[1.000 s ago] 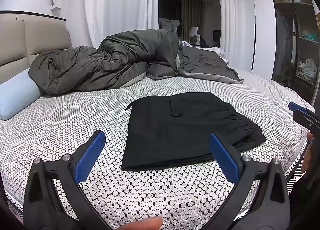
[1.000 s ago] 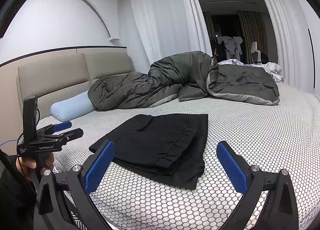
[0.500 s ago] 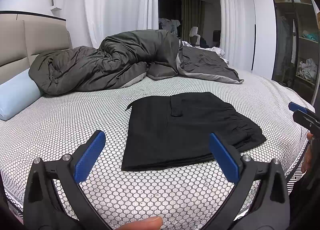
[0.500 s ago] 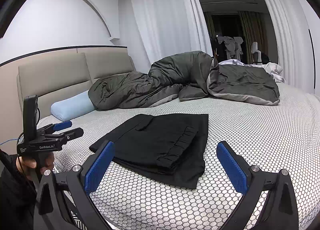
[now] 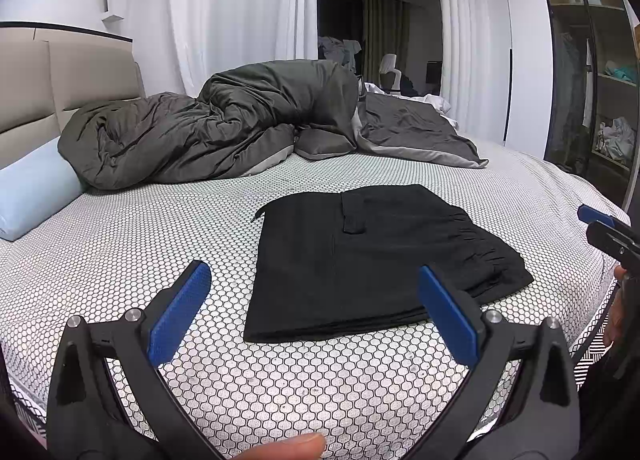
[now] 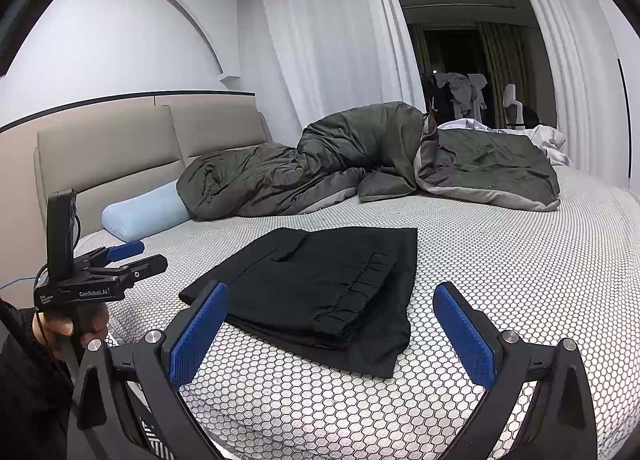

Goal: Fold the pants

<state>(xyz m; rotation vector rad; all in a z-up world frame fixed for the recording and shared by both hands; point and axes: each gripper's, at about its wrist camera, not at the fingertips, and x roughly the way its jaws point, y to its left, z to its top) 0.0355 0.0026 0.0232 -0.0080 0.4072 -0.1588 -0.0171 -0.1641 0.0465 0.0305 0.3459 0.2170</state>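
Black pants (image 5: 360, 260) (image 6: 320, 284) lie folded into a flat rectangle on the bed, the gathered waistband on top toward the right side. My left gripper (image 5: 316, 308) hovers open just short of the pants' near edge, holding nothing. My right gripper (image 6: 332, 324) is open too, above the waistband end of the stack, with nothing between its blue pads. In the right wrist view the left gripper (image 6: 128, 256) appears at the left edge, held by a hand. The tip of the right gripper (image 5: 600, 219) shows at the right edge of the left wrist view.
The bed sheet (image 5: 140, 244) has a black-and-white honeycomb print. A rumpled dark grey duvet (image 5: 224, 131) lies along the far side, and a light blue pillow (image 5: 32, 187) rests by the beige headboard (image 6: 120, 151). A glass-front wardrobe (image 5: 592, 79) stands at the right.
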